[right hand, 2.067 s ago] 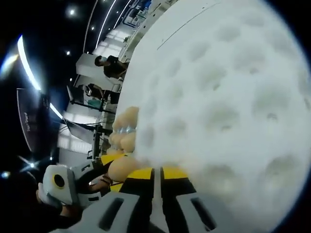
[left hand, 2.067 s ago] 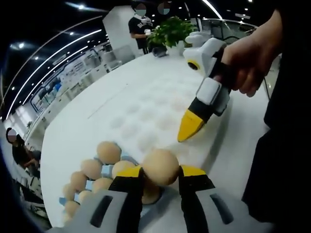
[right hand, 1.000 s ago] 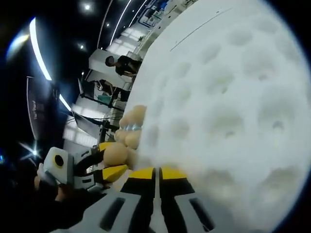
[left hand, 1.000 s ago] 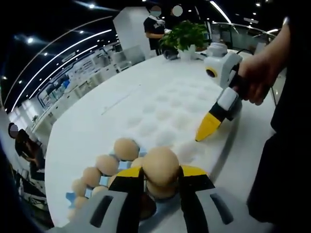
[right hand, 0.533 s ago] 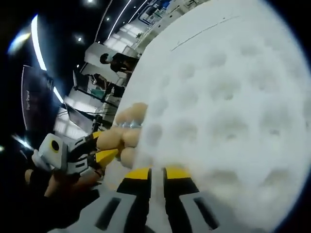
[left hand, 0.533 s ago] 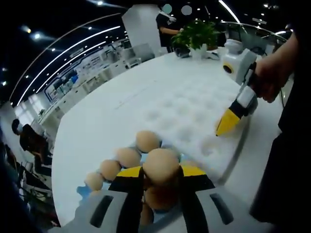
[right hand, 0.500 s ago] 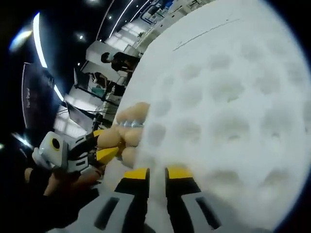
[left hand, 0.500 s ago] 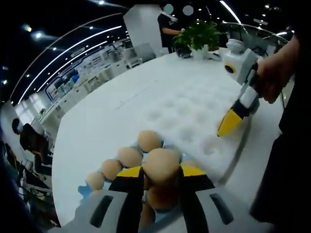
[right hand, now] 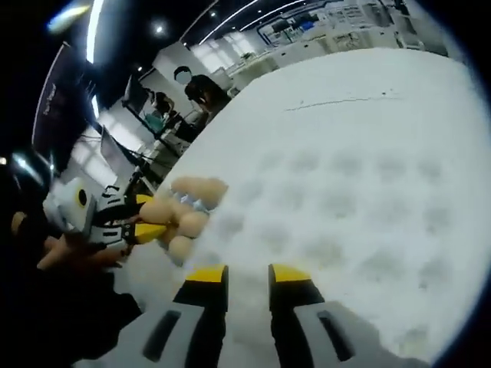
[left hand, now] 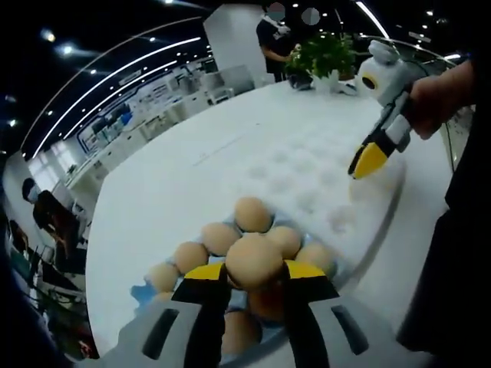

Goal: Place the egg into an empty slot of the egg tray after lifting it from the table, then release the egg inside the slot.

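While clamped in the left hand-held gripper (left hand: 254,270), egg (left hand: 253,261) sits above tray (right hand: 345,215) | right hand-held gripper (right hand: 248,274) parted, empty.

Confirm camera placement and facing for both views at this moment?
Left gripper view: rides on the left gripper, looking along its jaws, shut on an egg, down at a blue tray of eggs beside the white foam egg tray; a hand holding the right gripper shows at upper right.
Right gripper view: rides on the right gripper, jaws apart, facing across the white foam egg tray; a hand holds the left gripper at left.
Shared: the foam tray, the held egg, the eggs, each other's gripper.
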Demonstrator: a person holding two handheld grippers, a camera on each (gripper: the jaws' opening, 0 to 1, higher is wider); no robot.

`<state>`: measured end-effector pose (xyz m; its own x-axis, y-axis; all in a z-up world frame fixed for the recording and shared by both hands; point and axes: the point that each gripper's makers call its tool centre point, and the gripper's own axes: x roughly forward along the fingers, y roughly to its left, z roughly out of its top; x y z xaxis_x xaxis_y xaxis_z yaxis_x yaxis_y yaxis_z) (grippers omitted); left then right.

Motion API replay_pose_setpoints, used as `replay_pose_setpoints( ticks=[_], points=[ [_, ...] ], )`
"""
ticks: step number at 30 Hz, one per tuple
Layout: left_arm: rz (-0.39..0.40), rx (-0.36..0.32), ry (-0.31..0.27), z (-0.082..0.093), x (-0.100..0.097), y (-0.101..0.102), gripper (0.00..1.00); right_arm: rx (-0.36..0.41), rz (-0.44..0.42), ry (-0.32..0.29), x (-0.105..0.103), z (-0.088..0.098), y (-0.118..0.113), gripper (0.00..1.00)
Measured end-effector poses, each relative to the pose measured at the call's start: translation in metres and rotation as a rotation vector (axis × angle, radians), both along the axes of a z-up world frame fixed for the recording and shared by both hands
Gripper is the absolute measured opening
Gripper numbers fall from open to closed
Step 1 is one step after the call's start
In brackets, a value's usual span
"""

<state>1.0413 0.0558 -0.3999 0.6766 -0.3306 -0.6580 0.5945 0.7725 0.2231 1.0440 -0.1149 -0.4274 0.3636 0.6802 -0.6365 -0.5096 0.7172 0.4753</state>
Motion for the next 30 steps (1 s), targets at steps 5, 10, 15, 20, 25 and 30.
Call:
replay_pose_setpoints(
  ticks=[5,10,15,20,25,30],
  points=[
    [0.005,0.001,-0.001,0.002,0.003,0.005,0.28,-0.044,0.027,-0.035,0.002,-0.003,-0.005,0.21],
    [0.026,0.003,-0.003,0.003,0.007,0.015,0.28,-0.159,0.078,-0.062,0.000,-0.016,-0.015,0.26],
    [0.053,0.008,0.002,0.001,0.009,0.028,0.28,-0.162,0.136,-0.135,-0.001,-0.016,-0.012,0.24],
    [0.069,0.001,0.003,0.001,0.010,0.035,0.28,-0.169,0.169,-0.162,0.000,-0.018,-0.010,0.25],
    [0.079,0.006,-0.005,0.003,0.013,0.040,0.28,-0.161,0.204,-0.213,-0.003,-0.018,-0.004,0.31],
    [0.094,0.010,-0.006,0.003,0.015,0.048,0.28,-0.158,0.225,-0.282,-0.006,-0.020,0.001,0.38]
  ],
)
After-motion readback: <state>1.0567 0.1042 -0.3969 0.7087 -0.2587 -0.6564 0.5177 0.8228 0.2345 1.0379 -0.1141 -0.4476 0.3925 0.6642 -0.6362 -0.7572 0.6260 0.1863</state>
